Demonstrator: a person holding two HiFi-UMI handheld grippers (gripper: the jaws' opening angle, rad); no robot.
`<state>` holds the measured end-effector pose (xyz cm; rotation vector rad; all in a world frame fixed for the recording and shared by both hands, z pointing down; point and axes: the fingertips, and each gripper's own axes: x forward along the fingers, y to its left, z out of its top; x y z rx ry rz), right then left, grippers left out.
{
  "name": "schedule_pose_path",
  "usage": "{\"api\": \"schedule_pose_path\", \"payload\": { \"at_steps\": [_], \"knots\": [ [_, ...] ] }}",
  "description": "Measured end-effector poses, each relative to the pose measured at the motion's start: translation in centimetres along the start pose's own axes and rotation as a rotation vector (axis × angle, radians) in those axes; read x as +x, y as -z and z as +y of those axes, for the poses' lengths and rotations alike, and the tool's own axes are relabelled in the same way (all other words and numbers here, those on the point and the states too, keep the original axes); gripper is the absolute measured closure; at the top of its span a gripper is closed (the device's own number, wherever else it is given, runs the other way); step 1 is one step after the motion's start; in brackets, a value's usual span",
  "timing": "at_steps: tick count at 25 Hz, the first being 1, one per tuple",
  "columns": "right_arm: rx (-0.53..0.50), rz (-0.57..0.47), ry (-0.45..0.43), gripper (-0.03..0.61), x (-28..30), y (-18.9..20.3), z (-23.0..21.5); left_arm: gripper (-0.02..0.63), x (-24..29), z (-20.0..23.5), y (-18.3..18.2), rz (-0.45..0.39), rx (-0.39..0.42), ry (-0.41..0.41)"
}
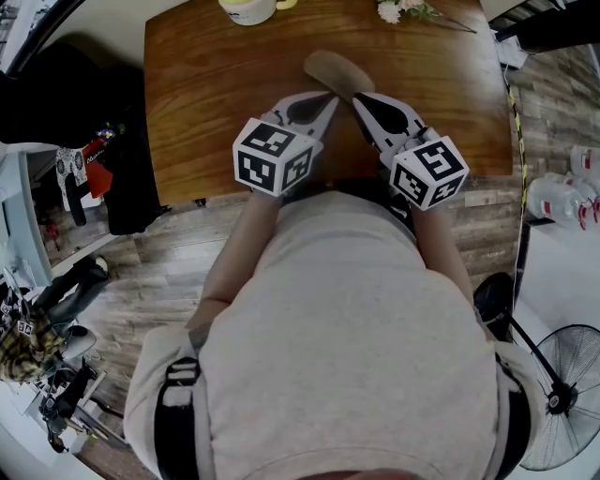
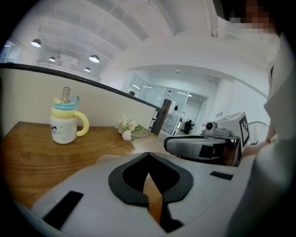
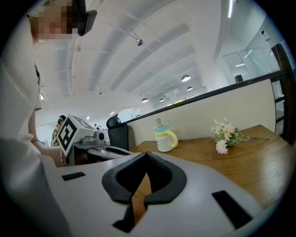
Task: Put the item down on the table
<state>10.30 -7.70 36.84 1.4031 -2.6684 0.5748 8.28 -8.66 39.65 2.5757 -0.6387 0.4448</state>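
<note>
Left claw point(image 1: 324, 103) and right claw point(image 1: 364, 101) closed, empty; tan item point(image 1: 336, 70) lies on bench point(image 1: 206, 112).
Head view: claws side by side near bench's 6 o'clock edge, tan item just past their tips toward 12; mug point(image 1: 248, 9) at 11, flowers point(image 1: 403, 9) at 1. Left gripper view: left claw point(image 2: 148, 155) tips together, nothing between. Right gripper view: right claw point(image 3: 145, 155) closed, nothing in it; mug at 12.

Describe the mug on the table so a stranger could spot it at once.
Look at the brown wooden table, along its far edge. The white ceramic mug stands upright there, left of the small spray of white flowers; its yellow handle and pale blue lid set it apart.
</note>
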Motion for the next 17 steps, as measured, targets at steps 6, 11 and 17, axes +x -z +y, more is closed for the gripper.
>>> {"api": "schedule_pose_path", "payload": {
  "at_steps": [6, 11, 17],
  "knots": [
    [0.014, 0.005, -0.009, 0.571, -0.22, 0.65, 0.52, 0.601, -0.07, -0.32, 0.52, 0.009, -0.011, 0.010],
    [0.013, 0.001, -0.010, 0.571, -0.15, 0.64, 0.72, 0.601, -0.49, -0.21, 0.71, 0.003, -0.020, 0.000],
    [0.030, 0.002, 0.001, 0.571, -0.24, 0.59, 0.34, 0.601, -0.55, -0.33, 0.67, -0.002, -0.022, -0.001]
  ]
}}
